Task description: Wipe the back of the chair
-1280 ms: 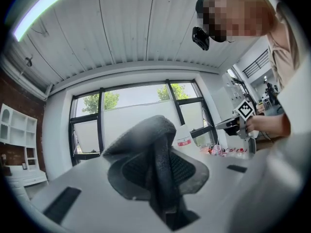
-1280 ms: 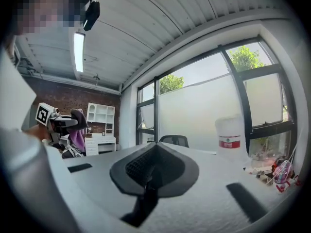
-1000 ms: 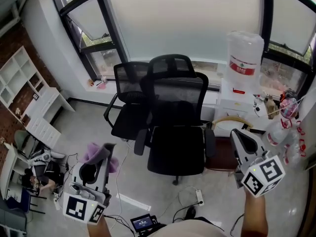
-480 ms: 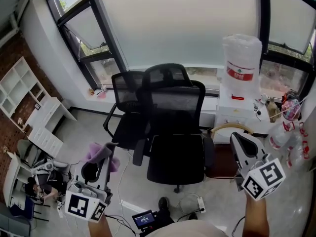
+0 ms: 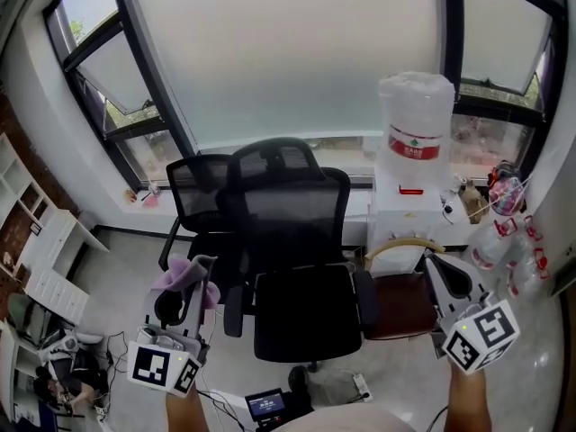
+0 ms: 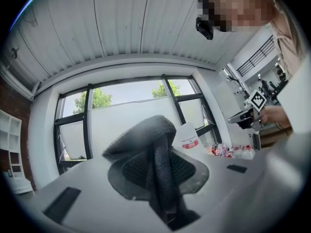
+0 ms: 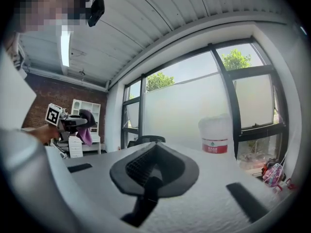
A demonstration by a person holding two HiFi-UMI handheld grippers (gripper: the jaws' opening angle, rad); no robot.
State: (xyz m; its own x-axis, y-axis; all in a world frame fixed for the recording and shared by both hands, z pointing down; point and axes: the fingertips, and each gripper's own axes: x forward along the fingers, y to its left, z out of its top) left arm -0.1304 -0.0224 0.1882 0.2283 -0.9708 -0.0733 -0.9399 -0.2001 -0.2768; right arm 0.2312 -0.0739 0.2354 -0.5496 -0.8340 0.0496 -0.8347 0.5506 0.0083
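Note:
A black mesh office chair [image 5: 297, 214] faces me in the middle of the head view, its backrest toward the window. A second black chair [image 5: 200, 196] stands just behind it on the left. My left gripper [image 5: 200, 270] is low at the left, short of the chairs, shut on a purple cloth [image 5: 177, 275]. In the left gripper view the cloth [image 6: 146, 135] bulges dark between the jaws. My right gripper [image 5: 434, 266] is held low at the right, beside the chair's seat, shut with nothing in it. The right gripper view shows its pads [image 7: 146, 166] closed together.
A water dispenser with a large bottle [image 5: 414, 142] stands right of the chair, and a brown seat [image 5: 400, 304] lies below it. Bottles [image 5: 508, 232] crowd the far right. White shelving [image 5: 36, 250] lines the left wall. Cables and a power strip [image 5: 360, 385] lie on the floor.
The head view has swung up and to the right, so the chairs sit lower and further left. Both grippers stay low in front, the left still shut on the cloth.

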